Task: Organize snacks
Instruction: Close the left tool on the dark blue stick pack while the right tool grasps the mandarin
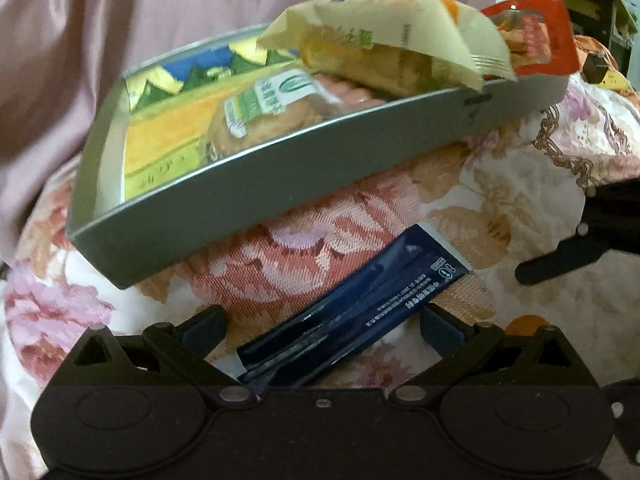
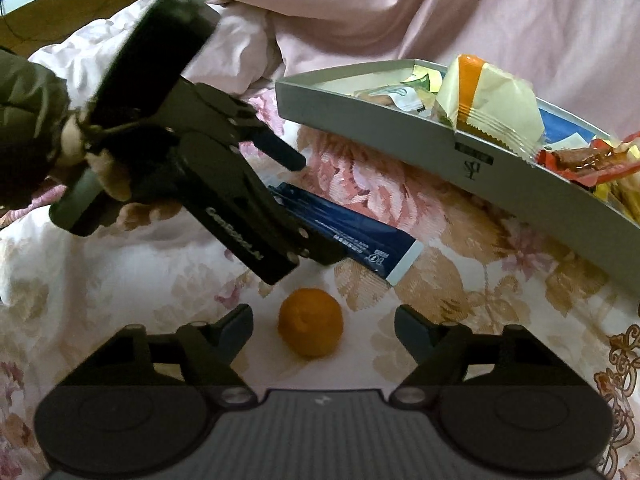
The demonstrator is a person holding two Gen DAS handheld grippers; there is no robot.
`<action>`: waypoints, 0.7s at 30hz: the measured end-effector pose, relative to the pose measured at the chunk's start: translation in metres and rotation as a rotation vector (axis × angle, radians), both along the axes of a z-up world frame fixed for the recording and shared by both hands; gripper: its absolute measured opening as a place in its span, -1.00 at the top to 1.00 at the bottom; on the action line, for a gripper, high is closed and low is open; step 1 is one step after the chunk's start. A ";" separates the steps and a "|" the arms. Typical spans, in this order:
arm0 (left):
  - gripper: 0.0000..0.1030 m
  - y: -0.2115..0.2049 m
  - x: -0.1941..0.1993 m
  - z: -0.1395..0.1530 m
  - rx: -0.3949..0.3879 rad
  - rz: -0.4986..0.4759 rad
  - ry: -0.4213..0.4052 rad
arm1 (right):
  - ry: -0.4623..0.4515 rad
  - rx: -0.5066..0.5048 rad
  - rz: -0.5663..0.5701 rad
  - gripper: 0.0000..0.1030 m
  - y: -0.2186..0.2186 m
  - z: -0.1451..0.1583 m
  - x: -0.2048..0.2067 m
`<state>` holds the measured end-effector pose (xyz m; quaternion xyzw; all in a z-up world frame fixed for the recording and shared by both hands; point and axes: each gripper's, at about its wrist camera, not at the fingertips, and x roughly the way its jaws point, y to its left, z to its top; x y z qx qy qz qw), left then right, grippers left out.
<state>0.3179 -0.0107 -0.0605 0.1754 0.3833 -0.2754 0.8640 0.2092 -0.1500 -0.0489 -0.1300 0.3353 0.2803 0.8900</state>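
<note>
Two grippers work over a flowered bedspread point(image 2: 460, 264): the right gripper point(image 2: 324, 330) stands open around an orange point(image 2: 311, 322), untouched; the left gripper point(image 1: 324, 326) straddles a blue packet point(image 1: 360, 312), open. Farther off, a grey box point(image 1: 280, 184) holds snacks; its print is unreadable. Pink cloth point(image 2: 400, 12) lies beyond.

Both cams ride on tools, angled down at bed, close in. Left cam faces grey tray point(image 1: 280, 184) side-on; right cam sees it from further right. Shared: tray, blue packet point(image 1: 352, 312), floral bedspread point(image 1: 500, 208).
</note>
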 end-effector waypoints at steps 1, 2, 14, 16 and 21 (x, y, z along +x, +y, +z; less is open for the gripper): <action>-0.99 0.001 0.002 0.000 -0.006 0.003 0.020 | 0.002 0.005 0.001 -0.48 0.000 0.000 0.000; -0.99 0.003 0.002 0.000 -0.010 0.005 0.035 | 0.004 0.010 0.003 -0.42 0.000 -0.001 0.001; -0.64 0.016 -0.014 0.006 -0.058 0.015 0.171 | 0.019 0.005 0.011 0.08 0.002 -0.006 0.004; -0.56 0.017 -0.018 0.009 -0.069 0.007 0.191 | 0.026 0.004 0.006 0.19 0.001 -0.005 0.003; -0.58 0.009 -0.022 0.009 -0.033 0.002 0.155 | 0.040 -0.019 -0.024 0.25 -0.001 -0.002 0.003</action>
